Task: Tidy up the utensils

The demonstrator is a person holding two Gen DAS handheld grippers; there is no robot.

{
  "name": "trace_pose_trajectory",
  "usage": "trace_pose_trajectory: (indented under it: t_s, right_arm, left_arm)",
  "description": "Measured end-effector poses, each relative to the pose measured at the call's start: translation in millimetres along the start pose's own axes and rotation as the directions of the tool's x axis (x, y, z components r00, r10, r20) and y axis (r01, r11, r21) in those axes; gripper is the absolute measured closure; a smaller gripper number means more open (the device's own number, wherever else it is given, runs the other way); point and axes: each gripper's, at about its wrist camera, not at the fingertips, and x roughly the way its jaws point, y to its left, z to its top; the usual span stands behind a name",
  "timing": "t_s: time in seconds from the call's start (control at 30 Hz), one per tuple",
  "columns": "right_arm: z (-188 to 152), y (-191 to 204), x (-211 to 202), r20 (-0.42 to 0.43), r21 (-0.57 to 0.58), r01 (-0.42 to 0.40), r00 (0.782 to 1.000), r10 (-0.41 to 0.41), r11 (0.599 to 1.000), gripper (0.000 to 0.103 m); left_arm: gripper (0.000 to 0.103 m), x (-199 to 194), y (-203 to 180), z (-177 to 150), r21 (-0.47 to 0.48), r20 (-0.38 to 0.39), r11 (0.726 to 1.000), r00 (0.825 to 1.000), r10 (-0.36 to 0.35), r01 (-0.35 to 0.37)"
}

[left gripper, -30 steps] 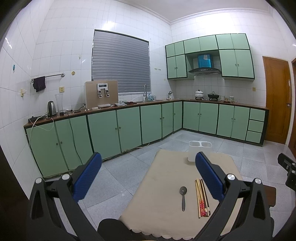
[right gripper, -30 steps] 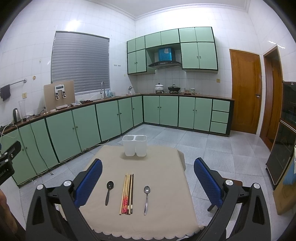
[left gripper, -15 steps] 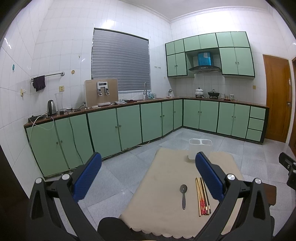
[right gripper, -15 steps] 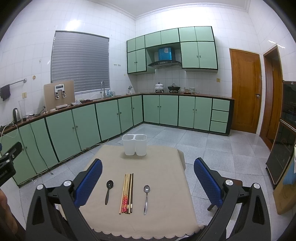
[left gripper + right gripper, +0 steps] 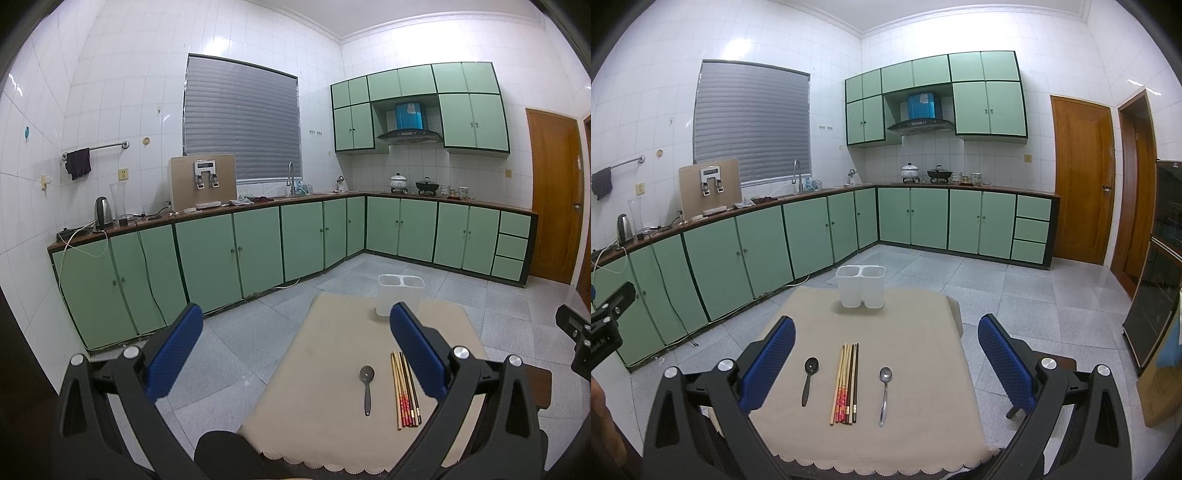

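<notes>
Bench [image 5: 923, 424] under a beige cloth [image 5: 908, 332] with a scalloped near edge. At the far edge, upright: white two-compartment holder [image 5: 860, 288]. Nearer, lying flat in a row, handles toward the camera: black spoon [image 5: 809, 380] on the left, bundle of chopsticks [image 5: 846, 384] in the middle, metal spoon [image 5: 884, 391] on the right. All three apart from one another, well apart from the holder.

On the beige tablecloth [image 5: 923, 350] a black spoon [image 5: 809, 380], a bundle of chopsticks [image 5: 846, 384] and a silver spoon [image 5: 884, 393] lie side by side, apart, between the right gripper's [image 5: 886, 354] wide-spread blue pads [image 5: 768, 362], with a white two-compartment holder [image 5: 860, 286] upright at the far edge.
</notes>
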Motion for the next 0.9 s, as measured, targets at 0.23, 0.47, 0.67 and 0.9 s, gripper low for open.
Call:
trace_pose_trajectory:
  t_s: [0.23,0.47,0.67,0.9]
  right_arm:
    - [-0.1,-0.1,1.1,-0.002,-0.002,-0.001,1.0,0.001,1.0,0.006]
    - [-0.8,-0.1,2.1,-0.003,0.001,-0.003,1.0,0.003,1.0,0.006]
    - [-7.1,-1.6,11.4,-0.025,-0.004,0.008,1.0,-0.008,1.0,0.006]
    - [-52.6,-10.8,71.4,-0.175,-0.006,0.02,0.984,-0.021,1.0,0.006]
  left_arm:
    - [0.005,0.7,-1.2,-0.1,-0.001,-0.002,1.0,1.0,0.002,-0.002]
    - [0.005,2.5,-0.4,-1.2,-0.001,-0.005,1.0,1.0,-0.001,0.001]
    - [0.005,14.3,-0.7,-7.7,0.004,-0.043,1.0,0.999,-0.021,0.021]
    - [0.005,97.7,-6.4,-66.3,-0.029,-0.344,0.99,0.929,-0.138,0.136]
